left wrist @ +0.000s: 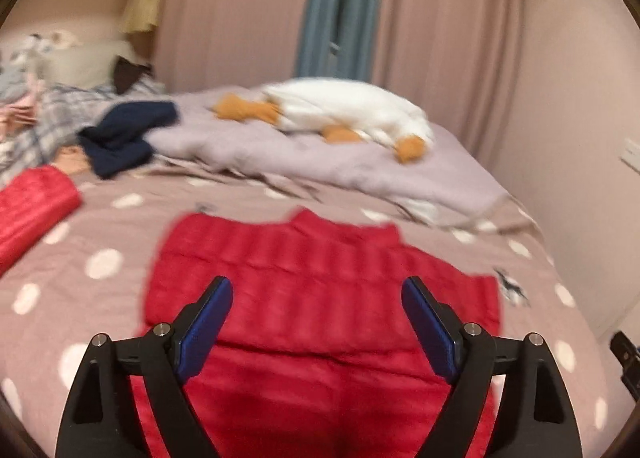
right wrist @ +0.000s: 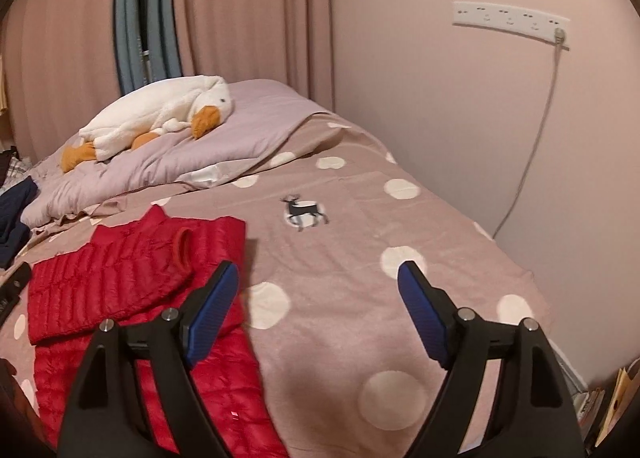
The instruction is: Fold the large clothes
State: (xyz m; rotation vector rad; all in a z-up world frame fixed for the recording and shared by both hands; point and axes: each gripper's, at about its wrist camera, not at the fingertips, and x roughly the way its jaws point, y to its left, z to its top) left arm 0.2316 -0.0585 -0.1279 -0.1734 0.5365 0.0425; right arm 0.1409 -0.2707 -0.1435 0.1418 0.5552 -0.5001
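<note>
A red quilted down jacket [left wrist: 320, 290] lies flat on the bed, its near part folded over. My left gripper [left wrist: 317, 290] hovers above it, open, with nothing between its blue pads. In the right wrist view the same jacket [right wrist: 132, 278] lies at the left, a sleeve with its cuff folded across the body. My right gripper [right wrist: 318, 278] is open over the bare dotted bedcover [right wrist: 340, 258], just right of the jacket's edge, holding nothing. One red sleeve [left wrist: 32, 202] stretches out at the far left of the left wrist view.
A white plush duck [right wrist: 160, 114] lies on a lilac quilt [right wrist: 224, 146] at the head of the bed. Dark blue clothes [left wrist: 124, 134] and checked bedding [left wrist: 48, 114] sit at the left. The wall [right wrist: 480, 138] with a socket strip [right wrist: 510, 20] and cable borders the bed's right side.
</note>
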